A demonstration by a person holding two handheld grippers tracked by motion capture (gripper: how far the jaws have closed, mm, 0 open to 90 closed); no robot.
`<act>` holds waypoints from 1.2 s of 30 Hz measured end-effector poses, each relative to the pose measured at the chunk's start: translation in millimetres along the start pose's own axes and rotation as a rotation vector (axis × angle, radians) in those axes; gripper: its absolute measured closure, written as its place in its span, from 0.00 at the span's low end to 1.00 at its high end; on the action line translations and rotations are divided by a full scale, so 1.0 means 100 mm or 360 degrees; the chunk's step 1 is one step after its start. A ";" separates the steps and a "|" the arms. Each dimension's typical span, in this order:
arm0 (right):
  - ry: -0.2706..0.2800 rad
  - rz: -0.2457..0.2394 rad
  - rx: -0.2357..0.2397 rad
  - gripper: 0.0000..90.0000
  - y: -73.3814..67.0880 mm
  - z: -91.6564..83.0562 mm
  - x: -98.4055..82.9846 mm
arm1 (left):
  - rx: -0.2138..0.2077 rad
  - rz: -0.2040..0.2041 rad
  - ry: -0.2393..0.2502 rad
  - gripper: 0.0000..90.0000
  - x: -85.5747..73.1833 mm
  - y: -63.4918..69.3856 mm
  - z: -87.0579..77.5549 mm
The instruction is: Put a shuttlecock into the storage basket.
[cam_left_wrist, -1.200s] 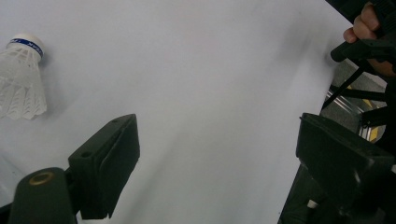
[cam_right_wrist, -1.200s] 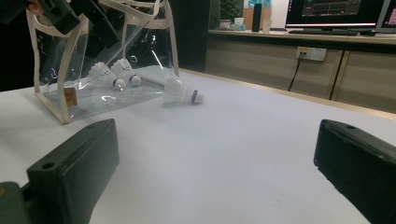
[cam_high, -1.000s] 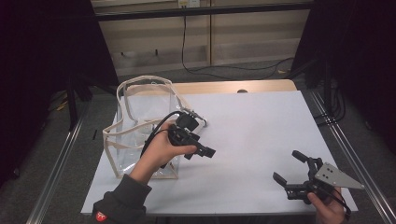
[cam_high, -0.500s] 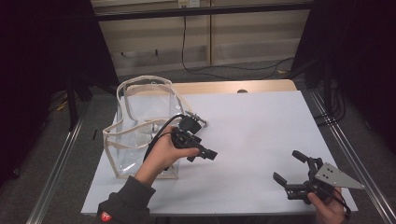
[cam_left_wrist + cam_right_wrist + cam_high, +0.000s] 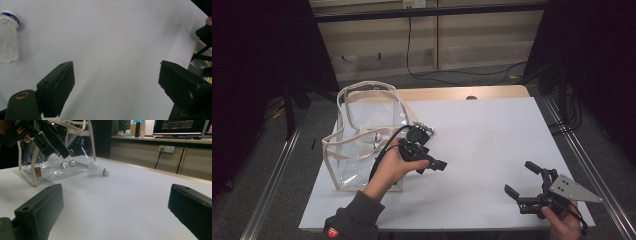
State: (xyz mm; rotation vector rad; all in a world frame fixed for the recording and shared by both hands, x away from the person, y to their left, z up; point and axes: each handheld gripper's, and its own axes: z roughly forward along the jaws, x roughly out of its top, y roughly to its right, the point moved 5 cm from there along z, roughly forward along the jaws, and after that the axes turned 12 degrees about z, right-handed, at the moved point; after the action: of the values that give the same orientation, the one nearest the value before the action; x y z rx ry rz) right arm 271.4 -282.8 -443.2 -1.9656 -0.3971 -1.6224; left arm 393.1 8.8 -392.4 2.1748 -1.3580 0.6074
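The left hand-held gripper (image 5: 432, 162) hangs over the white tabletop (image 5: 492, 140) just beside the clear bag (image 5: 362, 145), its jaws spread wide with nothing between them. In the left gripper view the two black jaws frame bare tabletop, and a white shuttlecock (image 5: 8, 36) with a blue band around its cork lies on its side off to the upper left, apart from both jaws. From the right gripper view that shuttlecock (image 5: 97, 170) rests on the tabletop just outside the bag, cork pointing away from the bag's opening, while two more shuttlecocks (image 5: 65, 163) lie inside the bag behind its transparent wall.

The right hand-held gripper (image 5: 524, 180) sits low near the tabletop's near right corner, well apart from the bag and the loose shuttlecock. Its jaws also stand wide and hold nothing; its own view shows bare tabletop between them. A grey three-cornered plate (image 5: 572, 189) rides on top of it.

The bag stands at the left edge of the tabletop, cream-trimmed, with its handles (image 5: 367, 92) arching up above the open top.
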 end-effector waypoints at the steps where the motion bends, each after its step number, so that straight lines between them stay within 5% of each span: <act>1: 0.0000 0.0000 0.0000 0.00 0.00 0.00 0.00 | 0.0006 -0.0004 -0.0004 0.15 0.00 0.00 0.01; 28: 0.0000 -0.0003 0.0007 0.00 0.00 0.00 0.00 | 0.0232 -0.0064 0.0003 0.13 -0.04 -0.10 0.33; 36: 0.0002 -0.0001 0.0009 0.00 0.00 0.00 0.00 | 0.0237 -0.0075 0.0015 0.13 -0.04 -0.11 0.40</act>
State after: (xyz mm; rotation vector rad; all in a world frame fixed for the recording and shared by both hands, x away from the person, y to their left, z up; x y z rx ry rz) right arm 271.2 -282.6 -443.0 -1.9604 -0.4010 -1.6212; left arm 405.3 -9.4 -427.9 2.3110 -1.2899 0.7206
